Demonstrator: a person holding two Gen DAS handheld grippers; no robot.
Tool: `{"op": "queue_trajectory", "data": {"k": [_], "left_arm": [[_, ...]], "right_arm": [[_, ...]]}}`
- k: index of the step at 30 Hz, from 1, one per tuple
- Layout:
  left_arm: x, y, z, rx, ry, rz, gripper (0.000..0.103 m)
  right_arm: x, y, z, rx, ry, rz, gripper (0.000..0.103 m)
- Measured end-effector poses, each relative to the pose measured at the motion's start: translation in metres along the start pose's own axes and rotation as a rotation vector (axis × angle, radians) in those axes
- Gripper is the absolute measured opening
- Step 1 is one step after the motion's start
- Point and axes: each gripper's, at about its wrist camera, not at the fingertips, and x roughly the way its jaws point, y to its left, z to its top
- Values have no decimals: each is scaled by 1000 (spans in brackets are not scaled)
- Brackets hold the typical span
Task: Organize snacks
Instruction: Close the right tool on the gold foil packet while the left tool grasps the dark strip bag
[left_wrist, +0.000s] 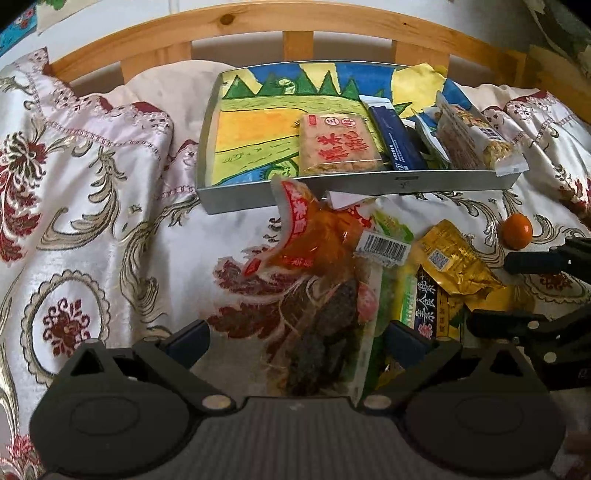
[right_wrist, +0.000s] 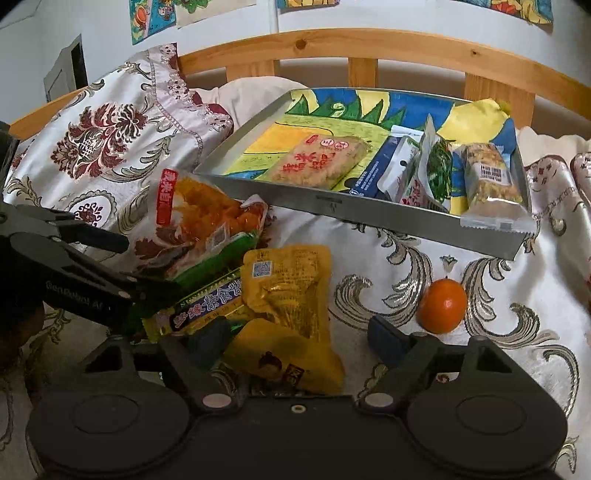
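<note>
A grey metal tray (left_wrist: 354, 184) (right_wrist: 369, 212) lined with a child's drawing lies on the bed and holds several snack packs, among them a rice-cake pack (left_wrist: 338, 147) (right_wrist: 321, 162). A pile of loose snacks lies in front of it. My left gripper (left_wrist: 295, 341) is open, its fingers on either side of a clear pack with orange and dark contents (left_wrist: 317, 280) (right_wrist: 199, 221). My right gripper (right_wrist: 299, 336) is open around a yellow snack pouch (right_wrist: 288, 295) (left_wrist: 454, 258). A green and dark packet (right_wrist: 214, 299) lies between the two packs.
A small orange (right_wrist: 442, 304) (left_wrist: 516, 230) sits on the patterned bedspread (left_wrist: 92, 221) right of the pile. The wooden bed rail (right_wrist: 369, 48) and pillows stand behind the tray. Each gripper shows at the edge of the other's view.
</note>
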Motion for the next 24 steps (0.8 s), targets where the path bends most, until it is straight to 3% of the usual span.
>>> {"op": "queue_trajectory", "data": {"k": [5, 11, 24], "left_arm": [[3, 1, 2, -7, 4, -13, 102], [5, -3, 4, -7, 0, -41, 102], [-2, -1, -1, -36, 10, -105, 92]], "right_arm": [[0, 2, -1, -3, 3, 11, 80], [0, 3, -3, -20, 3, 16, 66], [-2, 7, -2, -26, 26, -13, 61]]}}
